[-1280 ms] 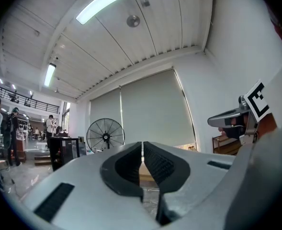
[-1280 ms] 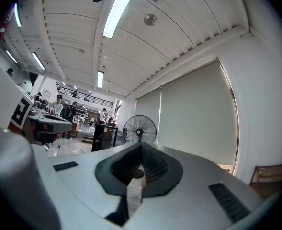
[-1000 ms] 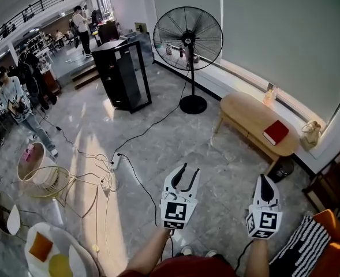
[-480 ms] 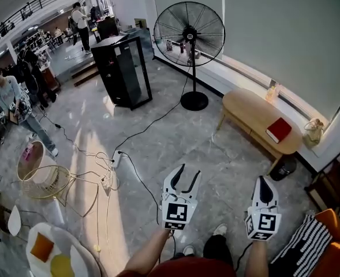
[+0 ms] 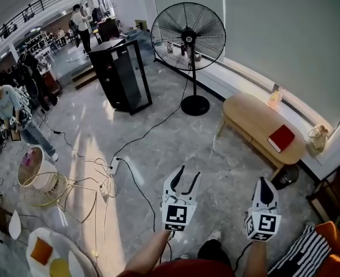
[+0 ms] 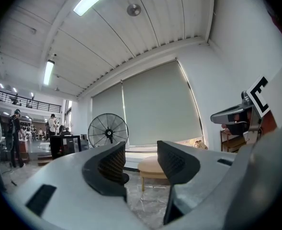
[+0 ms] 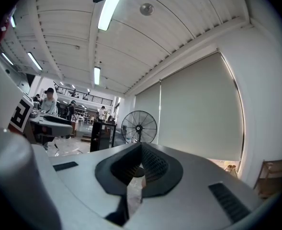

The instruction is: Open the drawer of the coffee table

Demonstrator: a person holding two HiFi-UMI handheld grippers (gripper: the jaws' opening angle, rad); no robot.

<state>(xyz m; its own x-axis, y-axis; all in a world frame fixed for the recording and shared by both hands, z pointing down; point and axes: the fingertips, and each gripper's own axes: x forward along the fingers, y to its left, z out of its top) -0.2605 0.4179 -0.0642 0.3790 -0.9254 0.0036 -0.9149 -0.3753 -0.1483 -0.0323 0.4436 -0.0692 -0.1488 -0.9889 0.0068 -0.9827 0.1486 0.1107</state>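
Grippers held level before the person. Left gripper (image 5: 188, 173): jaws just been opening, now spread, nothing between them. Right gripper (image 5: 264, 182): clenched, empty. Floor cable (image 5: 139, 184) trails at eleven o'clock and is a trip risk if the walk drifts left. Coffee table (image 5: 251, 115) stands well apart at two o'clock with a red book (image 5: 281, 138) on top. No drawer front shows from here. A hard yank could drag the light table and slide the book off.

Fan (image 5: 188, 36), blk cabinet (image 5: 123, 75), red book (image 5: 281, 138).
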